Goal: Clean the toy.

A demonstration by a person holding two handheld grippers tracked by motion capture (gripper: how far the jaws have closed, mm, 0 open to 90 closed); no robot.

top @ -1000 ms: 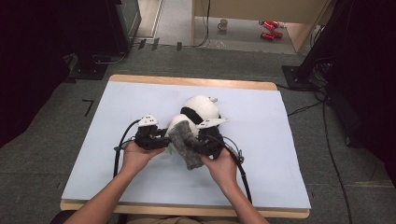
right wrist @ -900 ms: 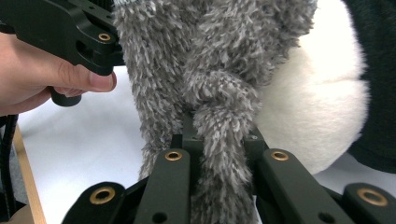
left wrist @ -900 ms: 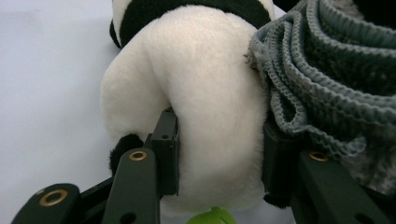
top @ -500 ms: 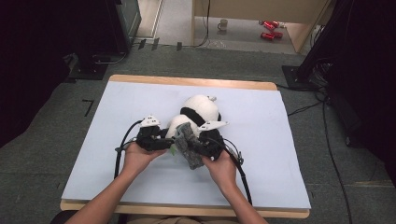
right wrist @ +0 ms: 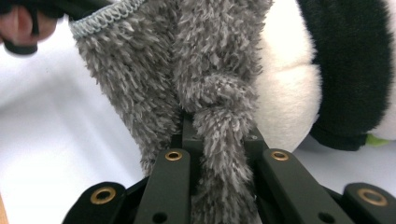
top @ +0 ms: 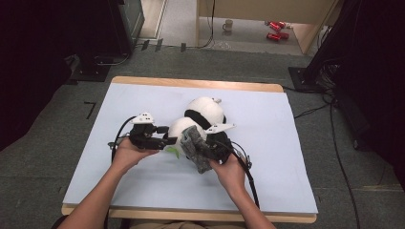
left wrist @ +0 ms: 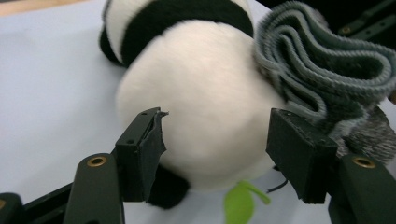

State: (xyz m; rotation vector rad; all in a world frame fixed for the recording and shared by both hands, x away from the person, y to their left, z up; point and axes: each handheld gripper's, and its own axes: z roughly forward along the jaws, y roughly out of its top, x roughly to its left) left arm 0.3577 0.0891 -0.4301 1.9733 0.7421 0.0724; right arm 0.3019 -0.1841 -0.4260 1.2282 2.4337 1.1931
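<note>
Pinching the grey fuzzy sock tight, the right gripper has its jaws shut on the fabric, just right of the plush panda mid-table. Left gripper (jaws just been opening) stands apart w/ panda's white body between the pads, not squeezed.

A pale blue sheet covers the tabletop, whose wooden edge shows along the far side and the near side. Grey carpet surrounds it. On the floor beyond the tabletop stand a white mug and, near it to the right, two red cans lying on their sides. Black cables trail over the carpet at the right. A black stand sits at the far left.
</note>
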